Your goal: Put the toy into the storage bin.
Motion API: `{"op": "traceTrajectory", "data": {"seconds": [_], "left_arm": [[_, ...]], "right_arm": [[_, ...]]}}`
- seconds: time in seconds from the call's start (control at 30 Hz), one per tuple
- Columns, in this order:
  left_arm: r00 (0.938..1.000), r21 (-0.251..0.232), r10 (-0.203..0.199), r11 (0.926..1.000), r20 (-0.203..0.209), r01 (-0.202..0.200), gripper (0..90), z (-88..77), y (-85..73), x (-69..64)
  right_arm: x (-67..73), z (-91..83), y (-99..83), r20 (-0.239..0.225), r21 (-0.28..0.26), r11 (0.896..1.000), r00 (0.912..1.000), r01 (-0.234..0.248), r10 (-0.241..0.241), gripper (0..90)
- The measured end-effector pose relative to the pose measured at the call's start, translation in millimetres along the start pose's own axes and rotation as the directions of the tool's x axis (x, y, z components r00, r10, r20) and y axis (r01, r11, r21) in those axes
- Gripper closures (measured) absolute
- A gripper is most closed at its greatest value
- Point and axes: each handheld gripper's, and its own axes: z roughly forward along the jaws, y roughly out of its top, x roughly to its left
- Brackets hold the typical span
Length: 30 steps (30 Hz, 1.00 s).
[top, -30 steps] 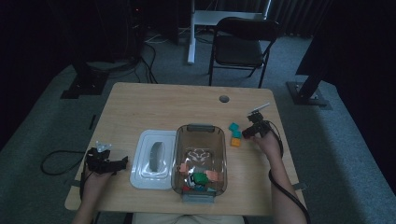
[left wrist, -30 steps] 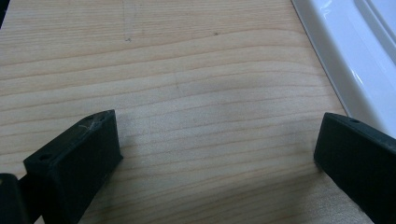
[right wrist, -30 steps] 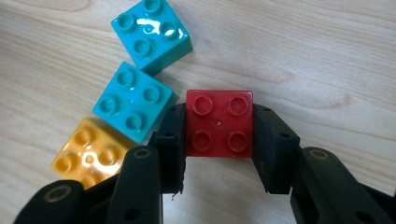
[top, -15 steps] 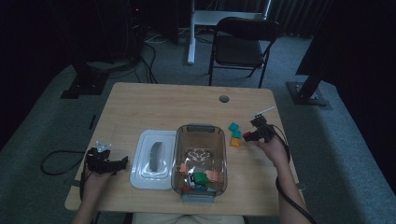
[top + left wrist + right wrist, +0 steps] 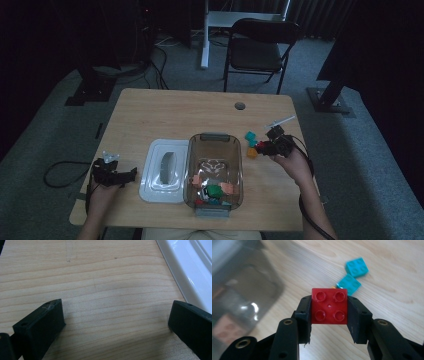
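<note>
Red four-stud brick (image 5: 329,306) is clamped between the two jaws of the right claw (image 5: 329,315), studs facing the camera, one jaw pressed to each side face. In the high view the right claw (image 5: 267,146) is held above the right part of the wooden bench (image 5: 165,110), just right of the clear bin (image 5: 214,140), with the red brick (image 5: 260,146) at its tip and clear of the bench surface.

Two teal bricks (image 5: 353,276) lie on the bench beyond the held brick, close together, with a sliver of an orange piece (image 5: 333,286) showing at the edge of the nearer one. In the high view the teal bricks (image 5: 250,137) and the orange piece (image 5: 252,153) sit between the bin and the right claw.

The clear bin holds several coloured bricks (image 5: 214,189) at its near end. A white lid (image 5: 165,170) lies flat on the bench, touching the bin's left side.

The left claw (image 5: 114,173) rests at the left edge of the bench, near the lid. Its jaws stand wide apart with nothing between them but bare wood; the white lid's rim (image 5: 185,272) shows at the right of the left gripper view.
</note>
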Motion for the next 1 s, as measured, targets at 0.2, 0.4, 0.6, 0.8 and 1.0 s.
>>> {"op": "traceTrajectory", "data": {"seconds": [0.2,0.4,0.6,0.8,1.0], "left_arm": [[1.0000,-0.002,-0.001,1.0000,-0.001,0.001,0.9,0.2,0.0,0.0],[1.0000,0.001,0.001,1.0000,0.000,-0.001,0.9,0.0,0.1,0.1],[1.0000,0.001,0.000,1.0000,0.000,0.000,0.9,-0.1,0.0,0.0],[1.0000,0.001,0.000,1.0000,0.001,0.000,0.9,-0.1,0.0,0.0],[1.0000,-0.001,-0.001,1.0000,0.000,0.001,0.9,0.0,0.0,0.0]], "right_arm": [[30.9,-17.7,9.8,-0.025,-0.033,0.994,0.9941,0.104,-0.105,58.4],[60.3,-33.1,18.2,-0.048,-0.069,0.977,0.9779,0.200,-0.203,58.4],[93.7,-36.4,24.0,-0.115,-0.071,0.953,0.9463,0.295,-0.302,58.4],[129.8,-21.1,27.3,-0.214,-0.039,0.909,0.8855,0.414,-0.413,58.3],[156.9,-1.5,27.0,-0.275,0.012,0.866,0.8347,0.499,-0.477,58.3]]}}
